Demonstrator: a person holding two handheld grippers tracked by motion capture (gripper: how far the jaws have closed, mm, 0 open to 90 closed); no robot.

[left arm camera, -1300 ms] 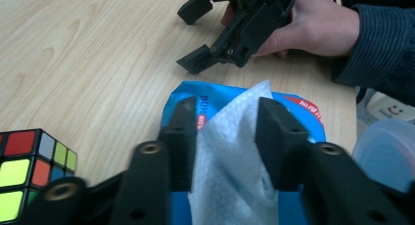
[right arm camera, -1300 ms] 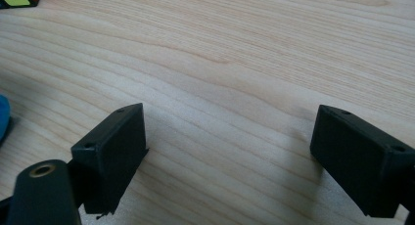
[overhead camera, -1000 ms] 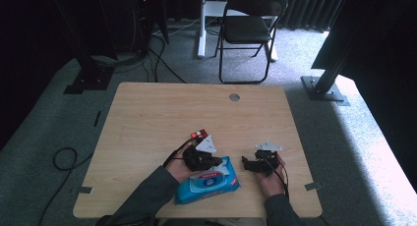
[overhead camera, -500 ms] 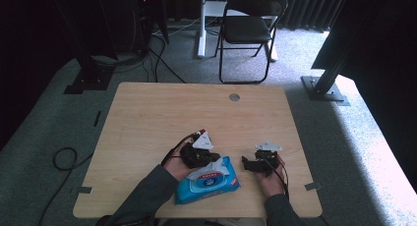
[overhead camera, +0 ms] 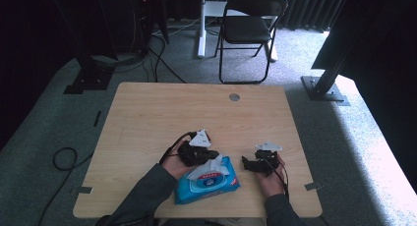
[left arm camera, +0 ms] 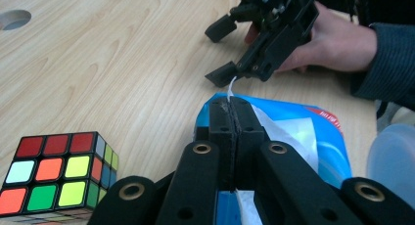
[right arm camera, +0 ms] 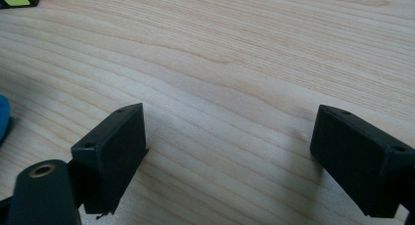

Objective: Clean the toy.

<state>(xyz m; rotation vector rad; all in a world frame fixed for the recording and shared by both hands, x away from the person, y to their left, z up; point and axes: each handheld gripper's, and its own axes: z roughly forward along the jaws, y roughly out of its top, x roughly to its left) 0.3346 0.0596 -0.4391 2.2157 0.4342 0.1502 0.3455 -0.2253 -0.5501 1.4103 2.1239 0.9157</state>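
A white wipe [left arm camera: 230, 90] sticks up from the opening of the blue wipe pack [overhead camera: 209, 181], and the left gripper [left arm camera: 230, 109] has its jaws pressed together on it, a thin strip of the sheet showing above the tips and more white sheet [left arm camera: 288, 132] spread over the top of the pack behind them. The pack lies flat on the worktop [overhead camera: 147, 123] near its front edge, between the person's two forearms; compared with the frames of a second ago it lies in the same spot, and the left gripper, then beside the pack's upper left corner, now sits a little closer over the pack's opening with the white sheet lifted up at its tips. The pack holds the wipes; how many remain cannot be told. The right gripper [right arm camera: 230, 156] rests low over bare wood just to the right of the pack with its jaws wide apart and nothing between them, where it was a second ago; the left gripper view shows it held in the person's right hand [left arm camera: 337, 39]. A colour cube [left arm camera: 58, 173] stands on the worktop just beside the left gripper, apart from the pack. A translucent plastic rim [left arm camera: 394, 156] shows at the right edge of the left gripper view; what it holds cannot be told.
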